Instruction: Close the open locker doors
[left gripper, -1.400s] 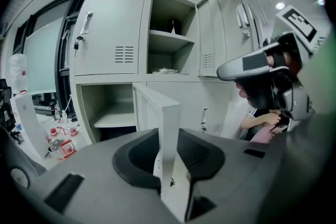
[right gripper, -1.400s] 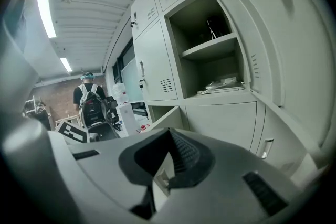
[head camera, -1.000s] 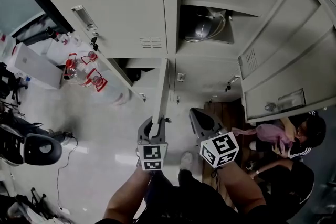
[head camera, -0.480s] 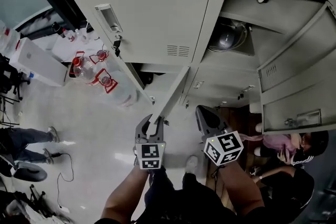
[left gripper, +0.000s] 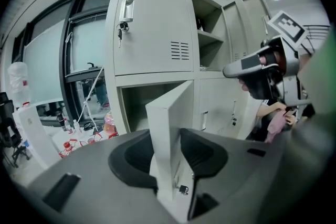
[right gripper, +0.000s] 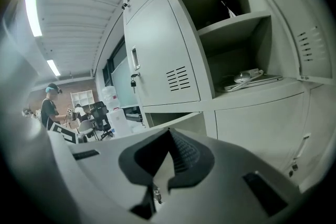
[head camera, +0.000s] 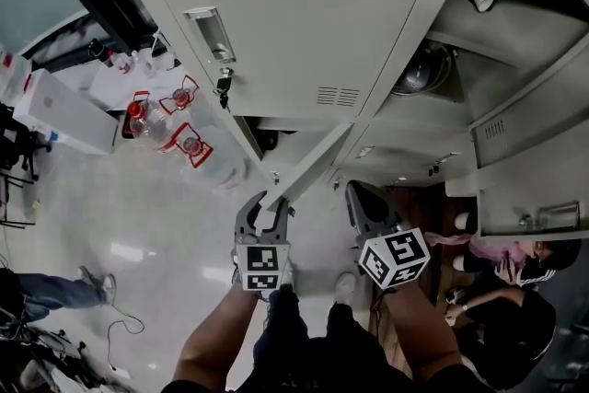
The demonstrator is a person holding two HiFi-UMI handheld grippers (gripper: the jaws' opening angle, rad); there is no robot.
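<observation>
The lower locker door (head camera: 313, 166) stands ajar, its free edge pointing at me. My left gripper (head camera: 265, 202) straddles that edge; its jaws are opening. In the left gripper view the door (left gripper: 170, 123) stands between the pads, with a small lock (left gripper: 182, 189) hanging on its right face. My right gripper (head camera: 361, 198) hovers just right of the door, shut and empty, its tips meeting (right gripper: 167, 131). Above and to the right, an upper compartment (right gripper: 231, 34) is open, its door (right gripper: 310, 34) swung out to the right.
A flat device with a cable (right gripper: 252, 78) lies on the open shelf. The closed upper door (head camera: 304, 32) has keys in its lock. Water bottles (head camera: 175, 138) and a white box (head camera: 64, 110) stand at left. A person (head camera: 515, 262) sits low at right.
The left jaws have widened around the door's edge. The head view has swung, so the lockers sit further right and larger. The right gripper stays shut beside the door.
</observation>
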